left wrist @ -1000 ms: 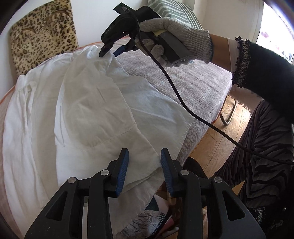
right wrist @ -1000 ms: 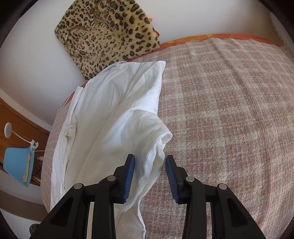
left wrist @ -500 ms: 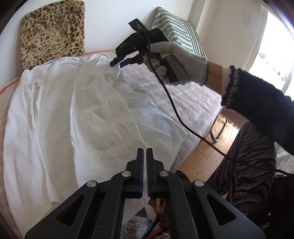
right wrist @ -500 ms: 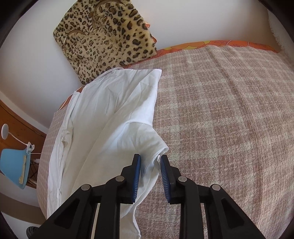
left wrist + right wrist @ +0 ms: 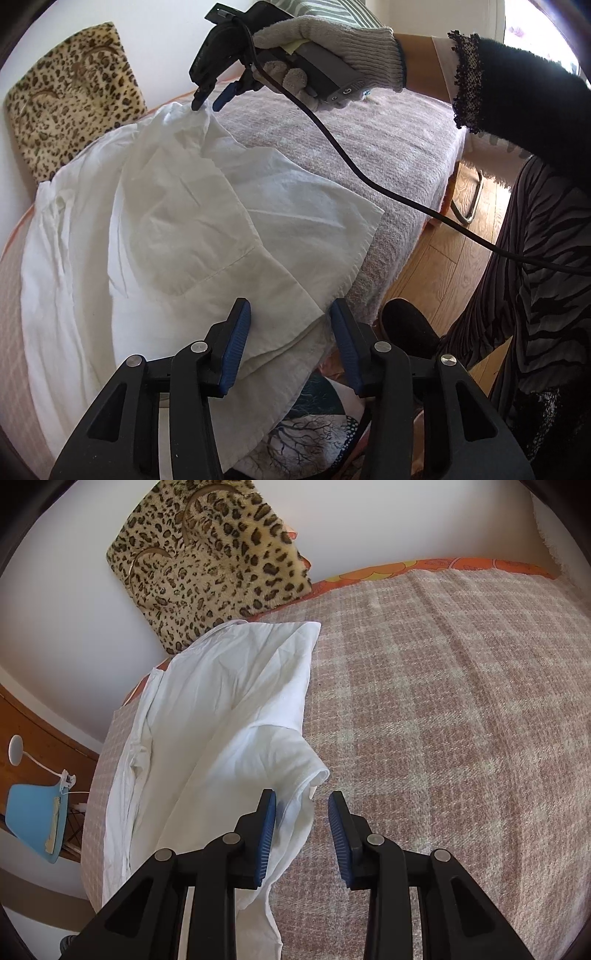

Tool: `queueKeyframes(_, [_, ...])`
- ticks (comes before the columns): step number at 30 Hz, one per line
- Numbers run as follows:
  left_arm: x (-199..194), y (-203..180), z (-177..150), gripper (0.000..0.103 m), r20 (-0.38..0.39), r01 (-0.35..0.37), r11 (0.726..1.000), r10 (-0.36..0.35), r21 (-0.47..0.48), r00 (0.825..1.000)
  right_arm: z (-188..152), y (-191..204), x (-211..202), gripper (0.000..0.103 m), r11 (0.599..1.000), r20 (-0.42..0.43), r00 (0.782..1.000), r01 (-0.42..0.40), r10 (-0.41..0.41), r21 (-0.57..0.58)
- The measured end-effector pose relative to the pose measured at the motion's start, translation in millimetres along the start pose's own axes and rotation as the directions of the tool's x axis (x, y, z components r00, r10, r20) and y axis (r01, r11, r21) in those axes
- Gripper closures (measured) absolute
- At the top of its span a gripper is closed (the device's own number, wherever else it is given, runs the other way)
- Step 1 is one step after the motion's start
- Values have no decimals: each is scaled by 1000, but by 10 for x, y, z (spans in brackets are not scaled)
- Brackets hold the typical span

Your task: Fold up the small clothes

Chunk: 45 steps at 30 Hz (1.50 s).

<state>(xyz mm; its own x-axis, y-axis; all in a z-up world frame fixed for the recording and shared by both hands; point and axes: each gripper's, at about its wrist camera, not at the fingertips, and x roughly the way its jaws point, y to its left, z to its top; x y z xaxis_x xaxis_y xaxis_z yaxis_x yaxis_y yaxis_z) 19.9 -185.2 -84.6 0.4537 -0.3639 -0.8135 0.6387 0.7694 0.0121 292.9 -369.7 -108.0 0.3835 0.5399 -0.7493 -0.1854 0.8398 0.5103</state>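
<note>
Jaws of left gripper (image 5: 290, 345) had just been opening over the white garment (image 5: 177, 229), unclamped; right gripper (image 5: 302, 827) likewise reopened, sleeve edge between, unpressed. Garment was spread on plaid blanket (image 5: 443, 701), one side turned in; folding judged barely begun.

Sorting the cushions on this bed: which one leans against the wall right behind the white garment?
The leopard-print cushion, spotted tan and black, stands just behind the white garment. The grey-striped cushion sits farther along, behind the gloved hand.
</note>
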Motion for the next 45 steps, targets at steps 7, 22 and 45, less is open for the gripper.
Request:
queueKeyframes(7, [-16,255,24,85,28,135,979,-132,-151,991,-20,78,25,71,1000,-8,1000,3,-3,-23])
queueKeyframes(22, [6,218,61,100,47,172,972,-166,-158,985,-29,125,61,70,999,-11,1000,19,-19,-48])
queueKeyframes(45, [-148,319,3,101,120,281,916,-257,-286,959,31,230,136,100,965,44,977,215,-210,-149])
